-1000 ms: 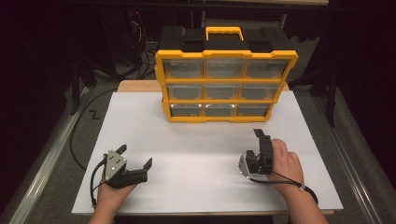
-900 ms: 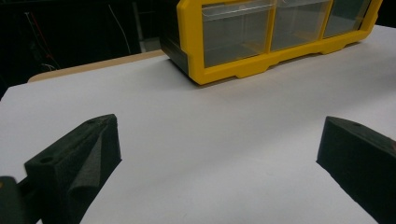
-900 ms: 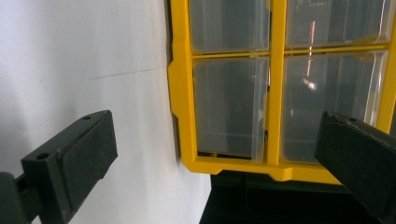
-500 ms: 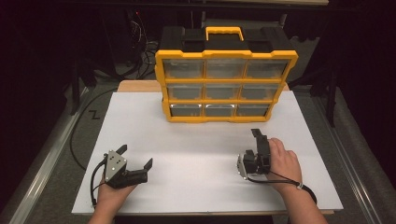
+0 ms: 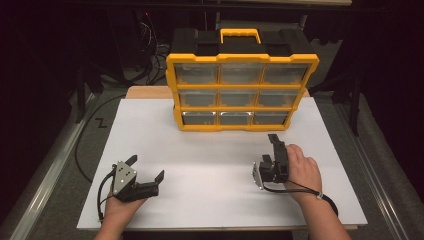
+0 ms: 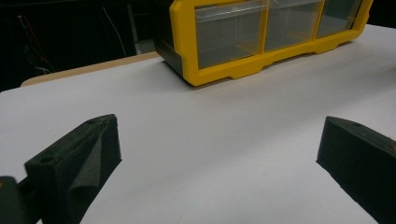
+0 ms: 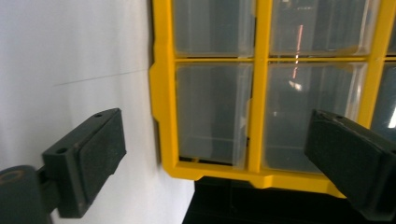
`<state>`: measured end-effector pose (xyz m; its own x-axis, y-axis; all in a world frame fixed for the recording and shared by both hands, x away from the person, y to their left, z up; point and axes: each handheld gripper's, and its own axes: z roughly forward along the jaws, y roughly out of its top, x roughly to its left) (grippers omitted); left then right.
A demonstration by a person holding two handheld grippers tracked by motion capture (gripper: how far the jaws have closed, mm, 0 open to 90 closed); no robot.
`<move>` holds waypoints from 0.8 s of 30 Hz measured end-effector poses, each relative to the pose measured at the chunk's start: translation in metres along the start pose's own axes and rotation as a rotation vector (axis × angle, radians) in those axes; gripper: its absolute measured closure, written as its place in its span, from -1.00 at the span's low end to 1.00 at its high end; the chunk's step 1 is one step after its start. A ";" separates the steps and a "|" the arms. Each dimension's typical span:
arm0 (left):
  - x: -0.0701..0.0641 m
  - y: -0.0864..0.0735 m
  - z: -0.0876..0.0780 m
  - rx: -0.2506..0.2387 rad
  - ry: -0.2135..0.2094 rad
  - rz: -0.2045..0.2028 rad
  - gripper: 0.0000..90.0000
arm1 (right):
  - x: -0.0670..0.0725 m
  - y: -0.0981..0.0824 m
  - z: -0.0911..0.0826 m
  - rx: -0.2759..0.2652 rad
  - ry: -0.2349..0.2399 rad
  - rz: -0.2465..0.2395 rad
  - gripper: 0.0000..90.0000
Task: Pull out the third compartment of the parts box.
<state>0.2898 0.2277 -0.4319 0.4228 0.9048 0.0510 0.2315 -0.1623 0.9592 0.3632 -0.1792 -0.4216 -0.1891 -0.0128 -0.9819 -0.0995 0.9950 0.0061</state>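
A yellow and black drawer organiser (image 5: 240,108) with clear drawers and a yellow handle stands at the far side of the white board (image 5: 215,150). My left gripper (image 5: 145,168) rests at the near left, jaws wide open and nothing between them. In the left gripper view the left gripper (image 6: 219,140) points over bare board toward the organiser's (image 6: 224,70) lower left corner. My right gripper (image 5: 275,142) lies on its side at the near right and aims at the organiser's lower right drawers. Its jaws have just been closing a little. In the right gripper view the right gripper (image 7: 217,126) stands open and empty, short of the organiser's (image 7: 163,116) frame.
The organiser's clear drawers look empty. A wooden table edge (image 5: 150,92) shows behind the board at the left. Cables (image 5: 87,145) trail over the dark floor at the left. A metal rail (image 5: 45,175) runs along the left side.
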 end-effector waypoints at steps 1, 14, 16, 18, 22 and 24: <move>0.000 0.000 0.000 0.001 -0.001 0.000 -0.99 | -0.002 0.000 0.001 -0.004 -0.003 0.003 -0.70; -0.001 0.000 0.000 -0.002 -0.015 -0.002 -0.99 | -0.024 0.005 0.009 0.006 -0.099 0.003 -0.25; -0.001 0.000 0.000 0.000 -0.018 0.001 -0.99 | -0.028 0.006 0.011 0.007 -0.117 0.002 -0.21; -0.001 0.000 -0.001 -0.005 -0.021 0.001 -0.99 | -0.035 0.006 0.012 0.008 -0.135 0.001 -0.16; -0.001 0.001 -0.002 -0.011 -0.025 0.000 -0.99 | -0.048 0.005 0.014 0.016 -0.162 0.016 -0.11; -0.001 0.001 -0.002 -0.012 -0.027 -0.002 -0.99 | -0.054 0.004 0.015 0.013 -0.180 0.018 -0.08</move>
<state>0.2880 0.2271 -0.4308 0.4463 0.8939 0.0419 0.2221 -0.1560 0.9625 0.3881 -0.1729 -0.3713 -0.0131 0.0217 -0.9997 -0.0852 0.9961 0.0227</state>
